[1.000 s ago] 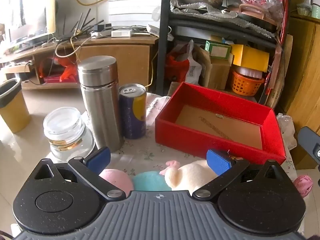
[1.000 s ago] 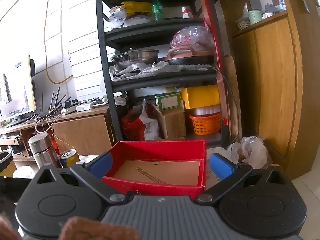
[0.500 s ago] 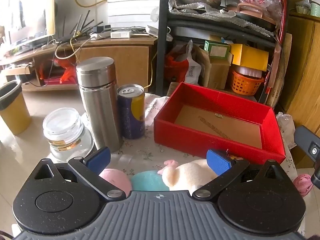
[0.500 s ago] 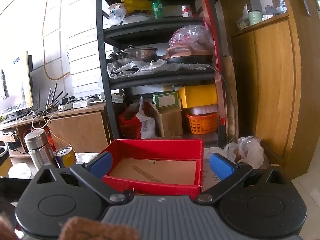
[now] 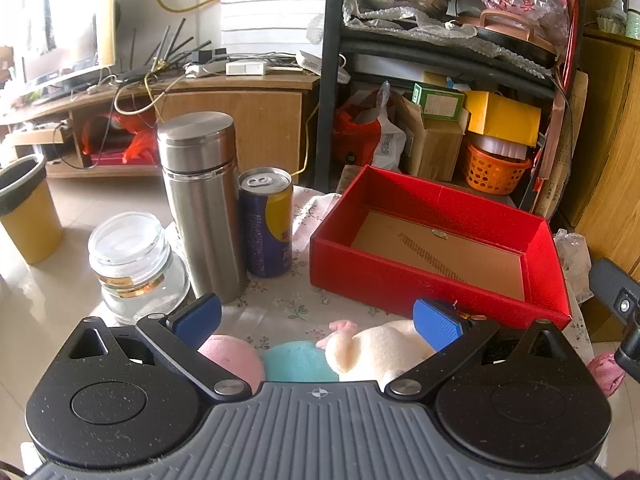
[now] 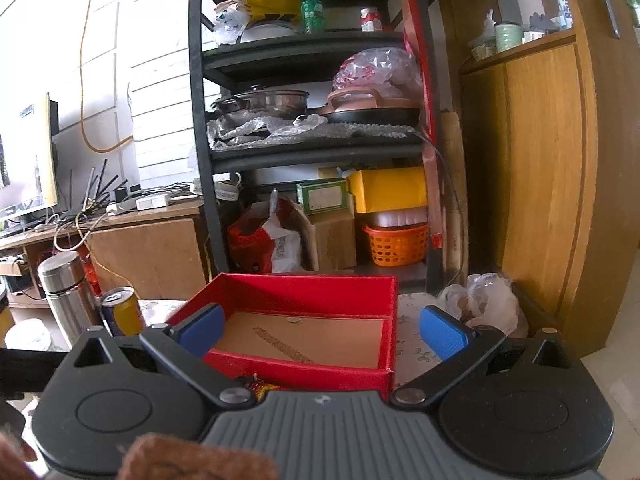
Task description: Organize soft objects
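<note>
An empty red box [image 5: 436,276] with a cardboard floor sits on the floral tablecloth [image 5: 288,304]. Just under my open left gripper [image 5: 318,316] lie three soft toys: a pink one [image 5: 232,360], a teal one [image 5: 298,362] and a cream plush with pink ears [image 5: 372,348]. None is held. Another pink soft thing [image 5: 606,372] lies at the right table edge. My right gripper [image 6: 322,328] is open too, hovering above the near side of the red box [image 6: 304,368]. A brown fuzzy thing [image 6: 192,458] fills the bottom left of the right wrist view.
A steel flask [image 5: 200,204], a drink can [image 5: 268,226] and a glass jar [image 5: 134,268] stand left of the box. A yellow bin [image 5: 26,212] is on the floor at far left. A black shelf rack [image 6: 308,128] and wooden cabinet [image 6: 544,184] stand behind.
The right gripper's view has shifted slightly, so the red box sits a little lower and closer. The left gripper and the toys have hardly moved.
</note>
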Action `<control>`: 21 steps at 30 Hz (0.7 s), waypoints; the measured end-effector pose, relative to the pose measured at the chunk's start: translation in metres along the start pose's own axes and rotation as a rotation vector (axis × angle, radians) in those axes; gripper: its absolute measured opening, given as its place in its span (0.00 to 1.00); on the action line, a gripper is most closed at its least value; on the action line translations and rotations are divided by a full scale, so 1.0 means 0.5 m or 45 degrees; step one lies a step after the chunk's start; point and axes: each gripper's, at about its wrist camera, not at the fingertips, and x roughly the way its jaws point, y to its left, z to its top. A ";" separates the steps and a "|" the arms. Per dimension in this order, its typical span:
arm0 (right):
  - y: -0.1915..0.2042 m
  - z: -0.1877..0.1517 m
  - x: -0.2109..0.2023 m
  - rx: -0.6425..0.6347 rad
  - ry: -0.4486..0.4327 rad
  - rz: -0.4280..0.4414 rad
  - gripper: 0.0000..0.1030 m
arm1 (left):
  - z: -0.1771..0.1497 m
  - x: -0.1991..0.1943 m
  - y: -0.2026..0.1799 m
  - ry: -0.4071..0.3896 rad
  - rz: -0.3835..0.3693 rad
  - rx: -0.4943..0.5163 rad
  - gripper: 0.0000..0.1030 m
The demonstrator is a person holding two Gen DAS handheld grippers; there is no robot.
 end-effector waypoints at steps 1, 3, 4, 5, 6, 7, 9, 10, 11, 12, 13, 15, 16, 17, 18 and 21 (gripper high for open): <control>0.000 0.000 0.001 0.001 0.003 -0.002 0.77 | 0.000 0.000 -0.001 -0.001 -0.001 -0.001 0.95; 0.002 -0.001 0.002 -0.006 0.005 -0.017 0.77 | -0.001 -0.001 -0.002 -0.001 -0.005 0.000 0.95; 0.003 -0.001 0.003 -0.017 0.007 -0.023 0.77 | -0.002 -0.002 -0.003 -0.002 -0.008 -0.001 0.95; 0.005 -0.001 0.006 -0.027 0.010 -0.029 0.77 | -0.002 -0.003 -0.004 -0.003 -0.012 -0.001 0.95; 0.006 -0.003 0.007 -0.037 0.013 -0.037 0.77 | -0.002 -0.004 -0.005 -0.003 -0.015 0.001 0.95; 0.008 -0.004 0.009 -0.044 0.017 -0.042 0.77 | -0.003 -0.005 -0.006 -0.004 -0.019 0.003 0.95; 0.008 -0.004 0.011 -0.041 0.027 -0.037 0.77 | -0.004 -0.007 -0.009 -0.005 -0.025 0.006 0.95; 0.008 -0.004 0.011 -0.039 0.028 -0.035 0.77 | -0.005 -0.007 -0.009 -0.005 -0.027 0.007 0.95; 0.008 -0.004 0.012 -0.040 0.027 -0.035 0.77 | -0.005 -0.007 -0.009 -0.005 -0.028 0.007 0.95; 0.008 -0.003 0.012 -0.043 0.026 -0.035 0.77 | -0.005 -0.007 -0.010 -0.004 -0.029 0.009 0.95; 0.009 -0.003 0.012 -0.047 0.025 -0.036 0.77 | -0.005 -0.006 -0.010 -0.003 -0.030 0.009 0.95; 0.008 -0.004 0.013 -0.046 0.028 -0.037 0.77 | -0.007 -0.006 -0.011 -0.001 -0.034 0.009 0.95; 0.008 -0.004 0.014 -0.047 0.031 -0.036 0.77 | -0.006 -0.006 -0.011 0.000 -0.036 0.010 0.95; 0.008 -0.003 0.015 -0.049 0.034 -0.037 0.77 | -0.007 -0.007 -0.012 0.000 -0.038 0.012 0.95; 0.008 -0.004 0.015 -0.049 0.035 -0.039 0.77 | -0.007 -0.007 -0.014 -0.001 -0.040 0.015 0.95; 0.007 -0.002 0.017 -0.049 0.043 -0.036 0.77 | -0.010 -0.008 -0.018 -0.003 -0.046 0.022 0.95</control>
